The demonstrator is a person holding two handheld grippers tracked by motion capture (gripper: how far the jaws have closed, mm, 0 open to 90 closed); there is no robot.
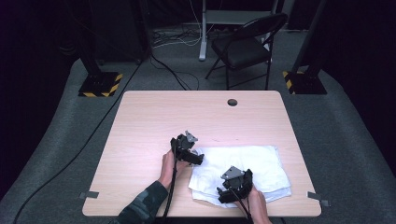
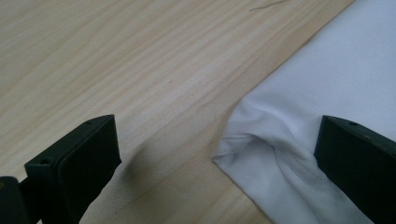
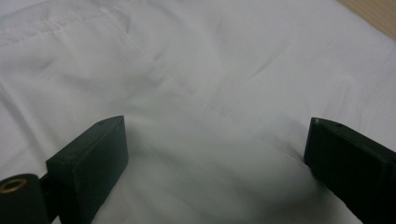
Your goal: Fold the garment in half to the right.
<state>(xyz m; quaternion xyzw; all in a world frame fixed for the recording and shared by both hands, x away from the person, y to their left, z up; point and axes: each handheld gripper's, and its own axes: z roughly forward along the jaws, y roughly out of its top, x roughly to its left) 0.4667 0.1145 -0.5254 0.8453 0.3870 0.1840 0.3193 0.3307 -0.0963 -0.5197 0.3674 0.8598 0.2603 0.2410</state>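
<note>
A folded white cloth (image 1: 252, 170) lies on the near right part of the wooden table (image 1: 154, 121). My left gripper (image 1: 190, 154) sits at the cloth's upper left corner, open. In the left gripper view its jaws stand wide apart, one over bare wood, the other on the white cloth (image 2: 322, 93), with a creased corner between them. My right gripper (image 1: 231, 189) is over the cloth's near edge, open. In the right gripper view its jaws straddle a smooth stretch of the cloth (image 3: 210, 84) with a stitched seam.
A round cable hole (image 1: 232, 102) sits near the table's far edge. Beyond the table stand a black folding chair (image 1: 247, 46) and two stand bases with yellow-black tape (image 1: 99, 85). Grey tape tabs mark the near corners. Cables run across the floor.
</note>
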